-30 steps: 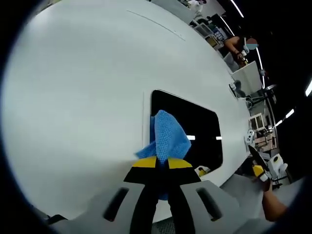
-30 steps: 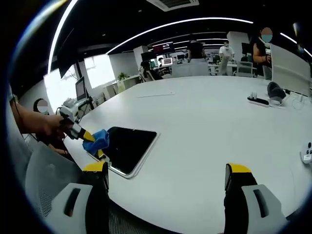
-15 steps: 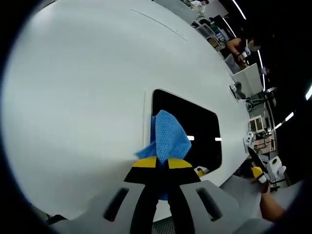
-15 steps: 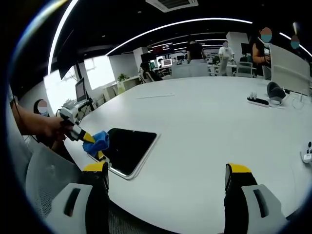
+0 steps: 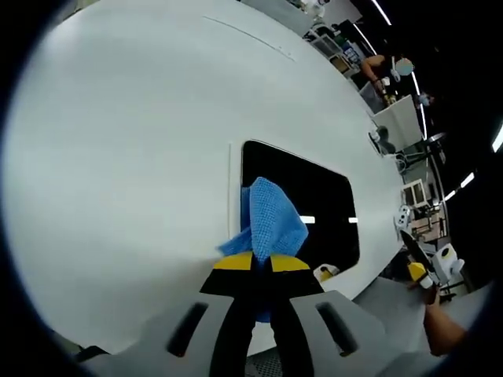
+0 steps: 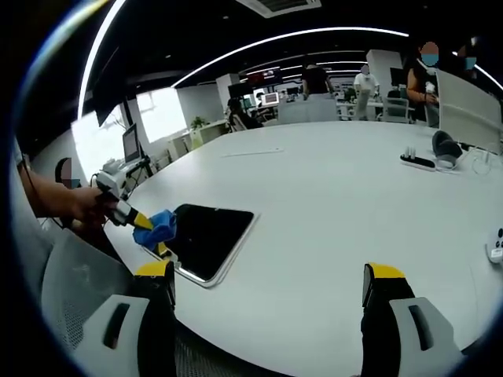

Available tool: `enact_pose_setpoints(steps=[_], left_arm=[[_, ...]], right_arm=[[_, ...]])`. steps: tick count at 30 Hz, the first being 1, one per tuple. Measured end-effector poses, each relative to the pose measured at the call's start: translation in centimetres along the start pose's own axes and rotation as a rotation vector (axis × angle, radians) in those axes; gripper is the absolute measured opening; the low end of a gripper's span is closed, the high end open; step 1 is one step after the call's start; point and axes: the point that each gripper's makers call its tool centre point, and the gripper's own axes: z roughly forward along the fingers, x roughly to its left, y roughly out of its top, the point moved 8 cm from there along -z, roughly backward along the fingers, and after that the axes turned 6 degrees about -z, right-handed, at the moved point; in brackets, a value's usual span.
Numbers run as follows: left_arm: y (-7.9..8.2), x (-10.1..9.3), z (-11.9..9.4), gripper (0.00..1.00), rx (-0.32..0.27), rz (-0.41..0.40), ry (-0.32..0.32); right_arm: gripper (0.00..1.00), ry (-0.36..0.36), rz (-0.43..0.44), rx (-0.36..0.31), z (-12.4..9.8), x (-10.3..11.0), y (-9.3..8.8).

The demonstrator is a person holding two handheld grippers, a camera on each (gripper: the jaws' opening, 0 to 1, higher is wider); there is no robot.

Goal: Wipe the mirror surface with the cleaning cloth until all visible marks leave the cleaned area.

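One dark rectangular mirror [image 5: 302, 208] lies flat on a large white desk [image 5: 126, 157], close to the desk edge nearest the person, so both hands can reach it without stretching. Its glass reflects the dim ceiling and two short bright strips of light; any marks on it are too faint to make out. A blue cleaning cloth [image 5: 269, 222] rests bunched on the mirror's near end, over the corner by the desk edge. The left gripper [image 5: 262, 263] has its yellow-tipped jaws closed tight on the cloth's lower fold, which lets the loose upper part drape onto the glass as a wiping pad. In the right gripper view the same cloth [image 6: 157, 227] and mirror [image 6: 206, 238] appear at the left, with a hand [image 6: 67, 203] gripping the left tool's handle. The right gripper [image 6: 267, 275] hovers above the desk's near edge, well apart from the mirror, its jaws spread wide and holding nothing, probably kept clear so it does not block the wiping. Far across the desk sit a power strip [image 6: 417, 162] and headphones [image 6: 446, 147].
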Motion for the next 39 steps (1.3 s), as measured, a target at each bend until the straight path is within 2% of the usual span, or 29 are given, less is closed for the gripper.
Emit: enact_pose_setpoints(steps=[12,18,39], left_arm=[[-0.1,-0.6,0.3,0.02,0.010,-0.021,-0.003],[-0.1,-1.2,1.1,0.02,0.014,-0.015,-0.008],[-0.3,-1.9,1.3,0.02,0.026,-0.004,-0.009]], right_arm=[[0.99,-0.003,0.004,-0.008,0.0,0.0,0.0],[0.99,0.001,-0.001,-0.002,0.1,0.1,0.1],[0.99,-0.007,0.002,-0.012,0.1,0.0,0.1]])
